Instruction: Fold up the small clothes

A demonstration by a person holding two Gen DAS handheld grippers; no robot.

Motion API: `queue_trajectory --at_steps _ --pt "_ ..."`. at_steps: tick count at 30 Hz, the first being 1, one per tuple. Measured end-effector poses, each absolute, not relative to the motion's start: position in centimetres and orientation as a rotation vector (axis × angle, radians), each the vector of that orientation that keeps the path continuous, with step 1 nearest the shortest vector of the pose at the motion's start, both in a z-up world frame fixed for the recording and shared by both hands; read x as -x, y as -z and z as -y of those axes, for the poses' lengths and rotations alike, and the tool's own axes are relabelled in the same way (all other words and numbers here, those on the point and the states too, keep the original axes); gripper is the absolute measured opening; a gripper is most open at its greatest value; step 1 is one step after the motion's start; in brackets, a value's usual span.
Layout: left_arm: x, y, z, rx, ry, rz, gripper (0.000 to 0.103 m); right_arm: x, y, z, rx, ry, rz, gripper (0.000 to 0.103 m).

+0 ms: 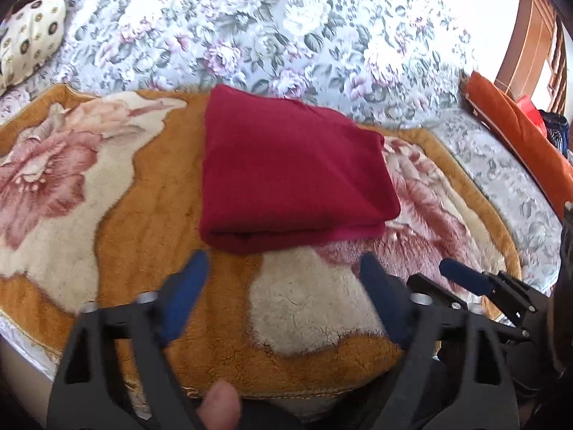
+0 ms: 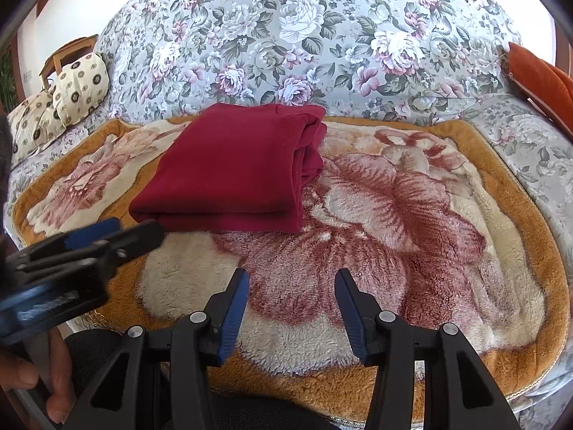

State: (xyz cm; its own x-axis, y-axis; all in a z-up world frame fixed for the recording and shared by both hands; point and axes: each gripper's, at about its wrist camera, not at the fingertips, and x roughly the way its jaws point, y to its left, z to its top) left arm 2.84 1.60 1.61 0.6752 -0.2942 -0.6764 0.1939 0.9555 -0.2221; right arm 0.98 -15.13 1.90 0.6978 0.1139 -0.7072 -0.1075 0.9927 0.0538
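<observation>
Hovering just short of the mat's near edge, the left gripper (image 1: 283, 268) has its fingers spread wide with nothing between them, apparently freed after a fold. The dark red garment (image 1: 286, 172) lies toward the mat's (image 1: 150, 236) far edge, a thick, neat rectangle of stacked layers. The right gripper (image 2: 292, 286), beside it, stands parted and empty, seemingly waiting.

Left gripper (image 1: 283, 261): jaws spread wide, nothing between, angled downward. Right gripper (image 2: 292, 279): jaws parted, empty, angled downward, just beside left. Blue fingertips (image 2: 239, 286) bare on both. Bare fingers (image 2: 53, 376) wrapped around left gripper's handle.
</observation>
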Motion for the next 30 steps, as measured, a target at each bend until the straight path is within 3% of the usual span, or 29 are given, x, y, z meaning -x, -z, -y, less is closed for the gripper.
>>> queue_trajectory --at_steps 11,22,30 --pt "-0.8 -3.5 0.0 -0.035 0.207 -0.726 0.093 -0.8 -2.1 15.0 -0.004 -0.123 -0.777 0.048" --pt "-2.5 0.0 0.1 -0.015 0.177 -0.911 0.093 -0.9 -2.0 15.2 -0.011 -0.122 -0.777 0.048" --pt "-2.1 -0.2 0.0 -0.012 0.19 -0.885 0.093 -1.1 -1.8 15.3 -0.009 -0.118 -0.792 0.048"
